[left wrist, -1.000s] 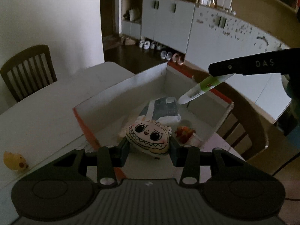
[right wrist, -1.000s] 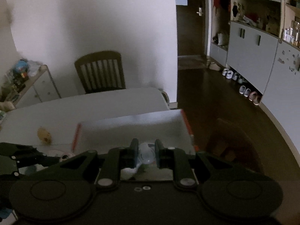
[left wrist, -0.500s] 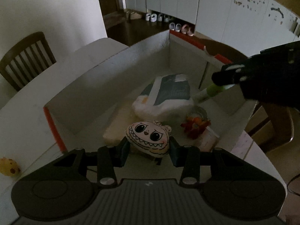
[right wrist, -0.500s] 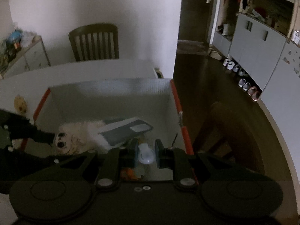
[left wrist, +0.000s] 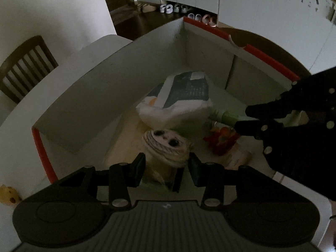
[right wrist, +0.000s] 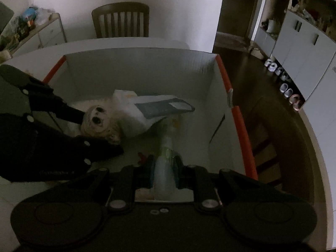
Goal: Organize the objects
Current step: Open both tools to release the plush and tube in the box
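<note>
— Both grippers have sunk into the cardboard box (left wrist: 117, 77). Left gripper (left wrist: 166, 168) jaws pinch the soft plush toy (left wrist: 166, 145).
— Right gripper (right wrist: 164, 168) jaws pinch the slippery, light green tube (right wrist: 164, 174); keep holding mid-body.

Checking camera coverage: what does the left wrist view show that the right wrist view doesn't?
Left wrist only: a yellow toy on the table outside the box, and the red-orange item in full.
Right wrist only: a cluttered side cabinet.
Both: the box, the plush face toy in the left gripper, the white packet, and the tube in the right gripper.
</note>
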`<state>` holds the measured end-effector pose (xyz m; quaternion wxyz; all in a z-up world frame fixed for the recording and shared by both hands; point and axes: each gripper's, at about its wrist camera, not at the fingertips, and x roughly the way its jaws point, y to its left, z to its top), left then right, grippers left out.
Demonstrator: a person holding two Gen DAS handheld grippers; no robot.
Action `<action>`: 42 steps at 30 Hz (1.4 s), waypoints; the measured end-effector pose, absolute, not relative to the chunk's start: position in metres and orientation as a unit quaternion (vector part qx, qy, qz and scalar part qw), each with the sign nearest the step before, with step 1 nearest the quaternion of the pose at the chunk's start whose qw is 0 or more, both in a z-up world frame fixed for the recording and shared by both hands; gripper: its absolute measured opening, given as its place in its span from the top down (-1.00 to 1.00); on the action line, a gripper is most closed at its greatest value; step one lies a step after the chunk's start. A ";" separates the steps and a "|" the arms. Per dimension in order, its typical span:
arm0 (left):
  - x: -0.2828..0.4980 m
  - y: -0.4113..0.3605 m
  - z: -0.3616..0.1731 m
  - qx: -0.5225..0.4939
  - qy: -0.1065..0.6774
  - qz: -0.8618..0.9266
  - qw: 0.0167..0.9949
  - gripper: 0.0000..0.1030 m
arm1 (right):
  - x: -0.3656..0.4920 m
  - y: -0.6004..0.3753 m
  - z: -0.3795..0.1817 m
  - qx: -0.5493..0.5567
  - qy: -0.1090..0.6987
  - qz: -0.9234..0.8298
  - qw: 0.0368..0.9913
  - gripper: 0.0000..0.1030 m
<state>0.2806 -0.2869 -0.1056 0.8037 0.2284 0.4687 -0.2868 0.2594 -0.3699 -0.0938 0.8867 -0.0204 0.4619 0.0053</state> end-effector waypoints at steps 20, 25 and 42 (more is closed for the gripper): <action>0.272 -0.276 -0.100 0.176 0.468 -0.282 0.819 -0.56 | 0.251 -0.390 -0.081 0.013 0.464 0.023 0.886 0.11; 0.270 -0.261 -0.092 0.167 0.463 -0.290 0.821 -0.62 | 0.244 -0.389 -0.072 0.014 0.458 0.024 0.888 -0.07; 0.243 -0.198 -0.055 0.095 0.421 -0.322 0.843 -0.96 | 0.210 -0.353 -0.032 0.030 0.419 0.011 0.907 -0.31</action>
